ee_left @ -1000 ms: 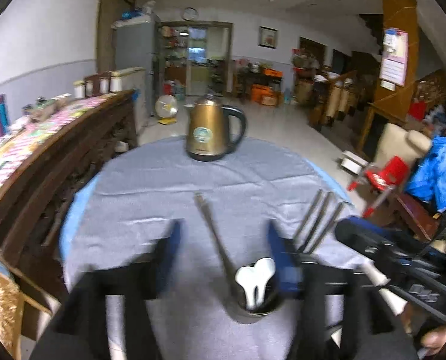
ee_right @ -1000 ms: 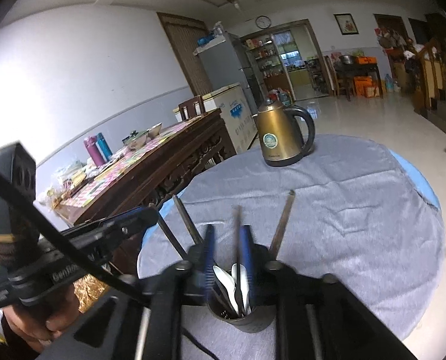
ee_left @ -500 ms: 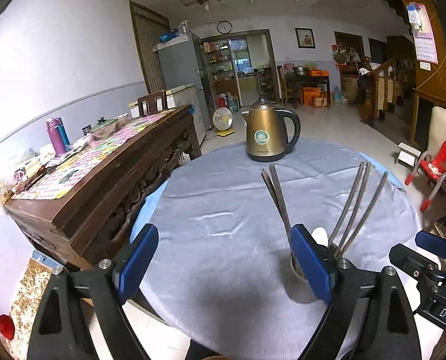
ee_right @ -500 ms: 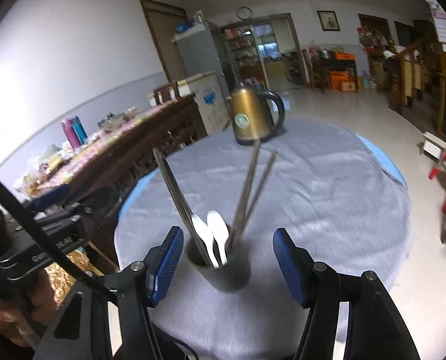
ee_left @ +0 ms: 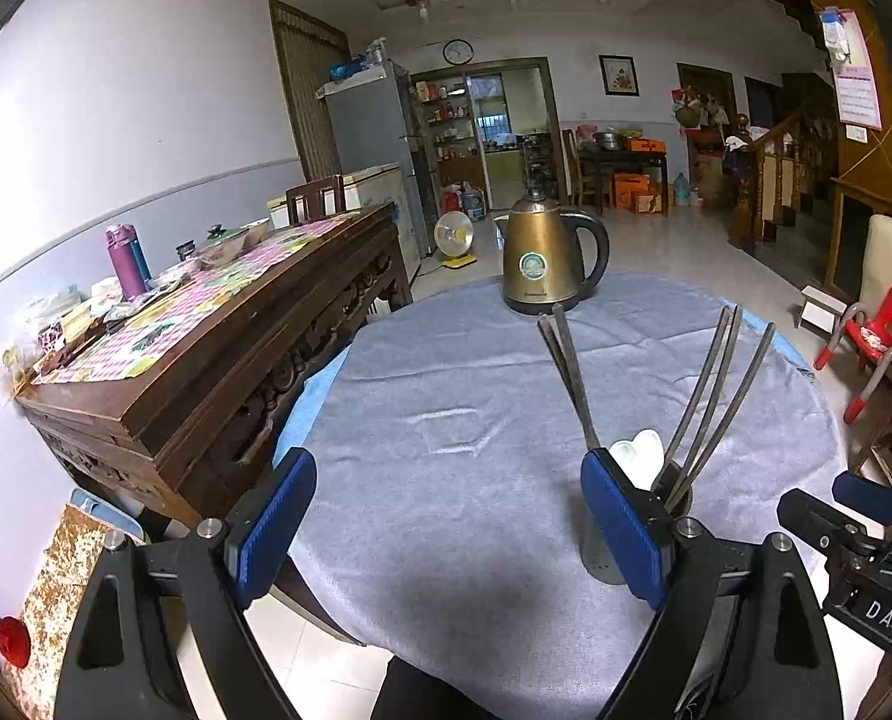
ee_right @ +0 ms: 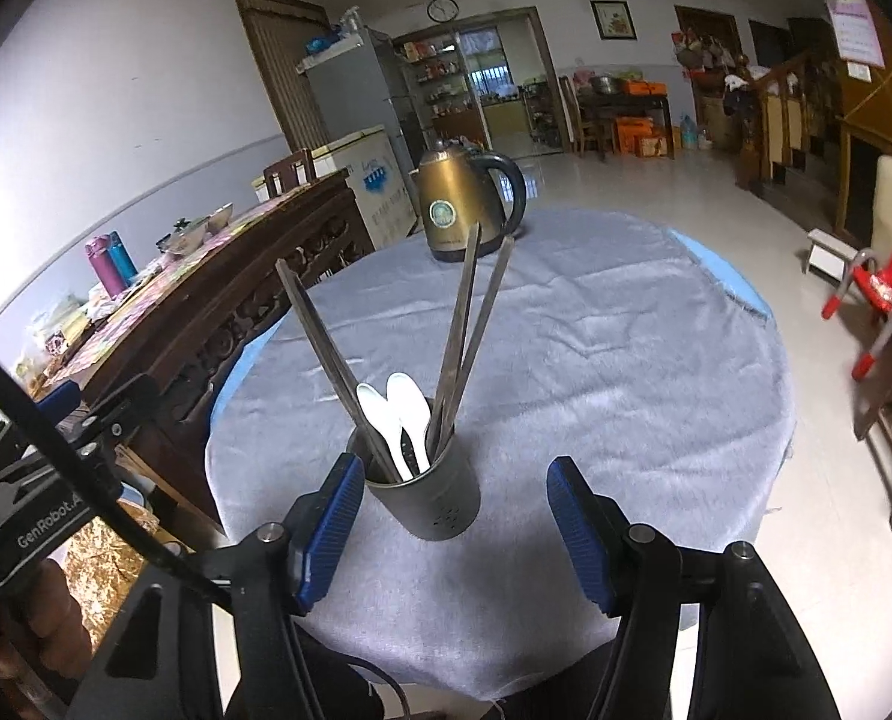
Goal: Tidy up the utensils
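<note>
A dark metal utensil holder (ee_right: pixel 431 495) stands near the front edge of the round table with a grey cloth (ee_right: pixel 596 360). It holds several dark chopsticks (ee_right: pixel 467 324) and two white spoons (ee_right: pixel 404 414). My right gripper (ee_right: pixel 455 531) is open and empty, just in front of the holder. In the left wrist view the holder (ee_left: pixel 605 558) is partly hidden behind the right finger (ee_left: pixel 623 525); chopsticks (ee_left: pixel 710 384) and spoons (ee_left: pixel 638 456) stick up from it. My left gripper (ee_left: pixel 446 525) is open and empty, to the holder's left.
A gold electric kettle (ee_right: pixel 461 204) stands at the table's far side. A dark wooden sideboard (ee_left: pixel 206 336) with bottles and bowls runs along the left. A red child's chair (ee_right: pixel 881 294) stands on the floor at the right.
My right gripper let go of the chopsticks in the holder, opened wide and pulled back. My left gripper drew back and to the left of the holder, staying open.
</note>
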`<move>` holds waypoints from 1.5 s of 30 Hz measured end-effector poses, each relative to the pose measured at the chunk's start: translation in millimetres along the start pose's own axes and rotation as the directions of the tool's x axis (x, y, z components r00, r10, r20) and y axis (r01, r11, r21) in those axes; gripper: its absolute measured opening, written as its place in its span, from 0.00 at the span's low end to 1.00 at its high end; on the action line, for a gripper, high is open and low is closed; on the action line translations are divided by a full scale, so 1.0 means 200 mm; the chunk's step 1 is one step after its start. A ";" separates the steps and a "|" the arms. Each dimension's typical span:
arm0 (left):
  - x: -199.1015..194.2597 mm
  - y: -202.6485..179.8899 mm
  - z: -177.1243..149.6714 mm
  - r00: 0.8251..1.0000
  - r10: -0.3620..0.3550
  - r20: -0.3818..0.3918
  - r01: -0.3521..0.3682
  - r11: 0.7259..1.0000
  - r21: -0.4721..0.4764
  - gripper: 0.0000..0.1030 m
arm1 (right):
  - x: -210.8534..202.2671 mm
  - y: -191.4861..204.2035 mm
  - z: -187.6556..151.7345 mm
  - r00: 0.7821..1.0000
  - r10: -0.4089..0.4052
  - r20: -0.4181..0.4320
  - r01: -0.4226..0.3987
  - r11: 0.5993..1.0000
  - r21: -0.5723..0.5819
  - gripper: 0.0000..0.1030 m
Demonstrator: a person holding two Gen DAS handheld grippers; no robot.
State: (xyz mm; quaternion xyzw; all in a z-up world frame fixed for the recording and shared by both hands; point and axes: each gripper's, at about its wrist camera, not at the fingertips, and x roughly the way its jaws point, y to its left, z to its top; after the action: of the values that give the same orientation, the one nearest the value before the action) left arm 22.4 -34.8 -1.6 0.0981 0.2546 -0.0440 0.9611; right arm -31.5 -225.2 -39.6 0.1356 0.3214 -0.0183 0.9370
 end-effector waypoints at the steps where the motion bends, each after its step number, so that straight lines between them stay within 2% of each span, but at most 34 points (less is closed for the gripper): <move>1: 0.00 0.00 0.00 1.000 0.002 0.000 -0.002 1.000 -0.003 0.87 | 0.00 0.01 -0.01 1.000 -0.001 -0.001 0.001 1.000 -0.002 0.65; 27: -0.02 0.05 -0.06 1.000 -0.011 -0.006 0.010 1.000 -0.027 0.87 | 0.03 0.11 -0.03 0.998 -0.061 0.003 0.061 0.997 -0.051 0.65; 45: -0.04 0.07 -0.06 1.000 -0.007 -0.005 0.007 0.999 -0.039 0.87 | 0.03 0.11 -0.03 0.998 -0.066 -0.001 0.066 0.996 -0.059 0.65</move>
State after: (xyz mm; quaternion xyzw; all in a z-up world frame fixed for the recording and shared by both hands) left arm 11.4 -19.1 -6.2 0.0785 0.2584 -0.0423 0.9619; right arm -28.3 -202.6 -42.3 0.0974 0.3275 -0.0395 0.9390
